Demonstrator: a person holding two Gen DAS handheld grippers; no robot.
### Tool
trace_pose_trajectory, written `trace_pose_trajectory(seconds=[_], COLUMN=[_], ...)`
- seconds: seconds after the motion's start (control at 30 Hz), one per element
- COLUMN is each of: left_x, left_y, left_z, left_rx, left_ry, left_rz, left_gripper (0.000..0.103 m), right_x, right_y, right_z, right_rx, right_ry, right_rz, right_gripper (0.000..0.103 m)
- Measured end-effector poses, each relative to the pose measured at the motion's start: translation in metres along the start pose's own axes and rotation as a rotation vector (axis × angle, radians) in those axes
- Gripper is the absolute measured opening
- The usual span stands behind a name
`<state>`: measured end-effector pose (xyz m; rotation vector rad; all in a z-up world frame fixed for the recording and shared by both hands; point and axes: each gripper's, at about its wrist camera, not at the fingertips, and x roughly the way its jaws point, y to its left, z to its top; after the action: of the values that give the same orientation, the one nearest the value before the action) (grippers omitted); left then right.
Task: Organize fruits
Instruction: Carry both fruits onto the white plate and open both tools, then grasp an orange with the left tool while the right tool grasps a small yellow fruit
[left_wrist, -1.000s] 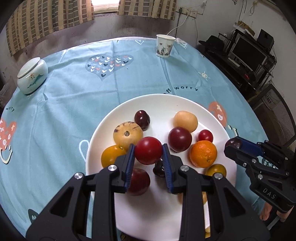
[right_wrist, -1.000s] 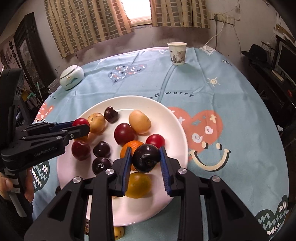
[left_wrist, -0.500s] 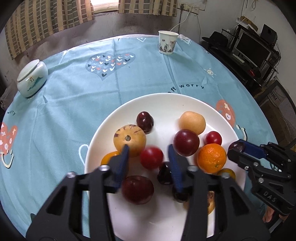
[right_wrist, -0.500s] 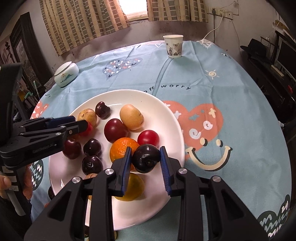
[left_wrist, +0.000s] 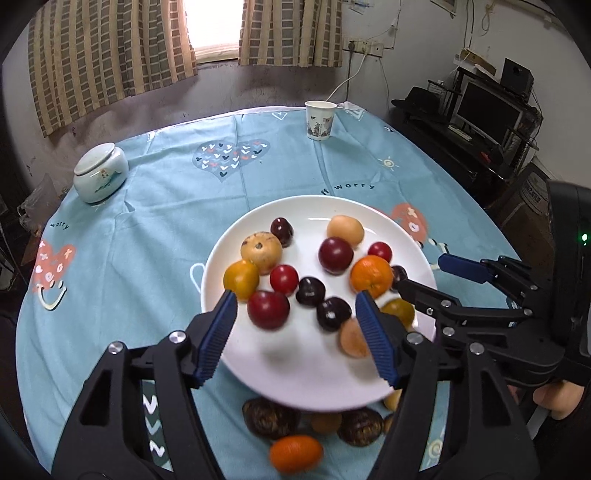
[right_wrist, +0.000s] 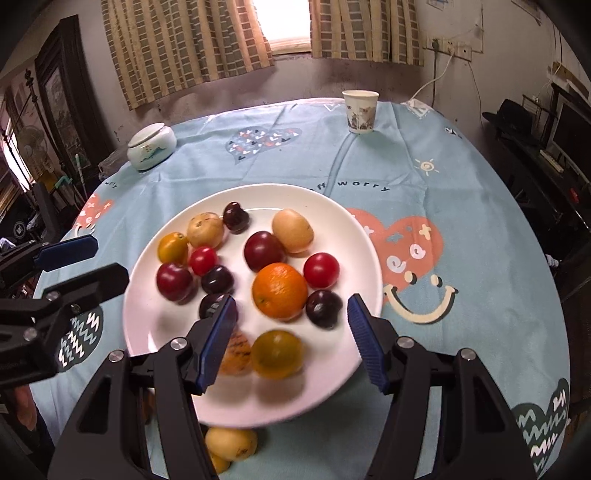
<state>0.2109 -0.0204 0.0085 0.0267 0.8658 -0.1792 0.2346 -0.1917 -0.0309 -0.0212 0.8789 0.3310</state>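
A: Where are the left tongs (left_wrist: 295, 325)?

B: Over the near side of the white plate (left_wrist: 317, 206), jaws spreading and holding nothing. A red plum (left_wrist: 268, 309) and a dark plum (left_wrist: 333, 313) lie on the plate between the blue pads, touched by neither.

A: And the right tongs (right_wrist: 291, 325)?

B: Also spreading and holding nothing. A black plum (right_wrist: 323, 307) sits on the plate just inside the right-hand pad, beside the orange (right_wrist: 280, 290), with a yellow-green citrus (right_wrist: 277, 353) nearer the camera.

A: The rest of the fruit?

B: Most is on the plate: a cherry tomato (right_wrist: 321, 270), a large plum (right_wrist: 263, 250), a pale yellow fruit (right_wrist: 292, 230). In the left view, several pieces lie off the plate on the tabletop (left_wrist: 147, 206) at its near edge, among them a small orange fruit (left_wrist: 295, 453) and two brown ones.

A: Farther out?

B: A paper cup (left_wrist: 320, 120) and a lidded ceramic jar (left_wrist: 100, 172) stand well apart near the far edge.
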Motion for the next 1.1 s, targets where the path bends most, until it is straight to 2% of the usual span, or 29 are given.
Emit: trace_pose_trajectory(seconds=[0.07, 0.13, 0.17, 0.3, 0.47, 0.7, 0.73, 0.77, 0.9, 0.97, 1.0, 1.03, 1.1], left_x=[-0.010, -0.019, -0.023, -0.035, -0.037, -0.034, -0.035, -0.035, -0.039, -0.040, -0.040, -0.040, -0.039], left_y=[-0.003, -0.002, 0.000, 0.014, 0.037, 0.050, 0.052, 0.052, 0.056, 0.056, 0.055, 0.054, 0.050], left_z=[-0.012, -0.026, -0.033, -0.075, -0.125, -0.164, -0.167, -0.169, -0.174, -0.173, -0.173, -0.172, -0.168], left_rx=[-0.003, -0.015, -0.025, -0.081, -0.170, -0.200, -0.200, -0.201, -0.210, -0.211, -0.210, -0.207, -0.200], left_ry=[-0.003, -0.008, -0.015, -0.016, 0.014, 0.069, 0.072, 0.072, 0.071, 0.071, 0.069, 0.068, 0.066], left_rz=[-0.016, -0.034, -0.037, -0.014, 0.016, 0.020, 0.022, 0.023, 0.014, 0.007, 0.003, 0.000, 0.000], left_gripper=[0.069, 0.084, 0.086, 0.086, 0.088, 0.089, 0.089, 0.089, 0.089, 0.089, 0.089, 0.089, 0.089], right_x=[-0.013, -0.027, -0.033, -0.050, -0.050, -0.035, -0.032, -0.030, -0.018, -0.007, -0.003, -0.002, -0.006], right_y=[0.004, 0.007, 0.007, 0.006, 0.009, 0.053, 0.057, 0.059, 0.064, 0.064, 0.063, 0.062, 0.060], right_z=[-0.011, -0.025, -0.033, -0.066, -0.109, -0.136, -0.135, -0.135, -0.128, -0.127, -0.128, -0.128, -0.130], right_rx=[-0.001, 0.008, 0.015, 0.045, 0.087, -0.003, -0.012, -0.021, -0.047, -0.055, -0.059, -0.062, -0.043], right_ry=[-0.012, -0.020, -0.021, -0.013, 0.040, 0.076, 0.075, 0.072, 0.070, 0.092, 0.098, 0.088, 0.094], right_rz=[0.004, 0.010, 0.013, 0.009, 0.033, 0.115, 0.115, 0.106, 0.066, 0.057, 0.054, 0.038, 0.072], right_gripper=[0.064, 0.064, 0.064, 0.064, 0.064, 0.064, 0.062, 0.056, 0.051, 0.038, 0.028, 0.026, 0.026])
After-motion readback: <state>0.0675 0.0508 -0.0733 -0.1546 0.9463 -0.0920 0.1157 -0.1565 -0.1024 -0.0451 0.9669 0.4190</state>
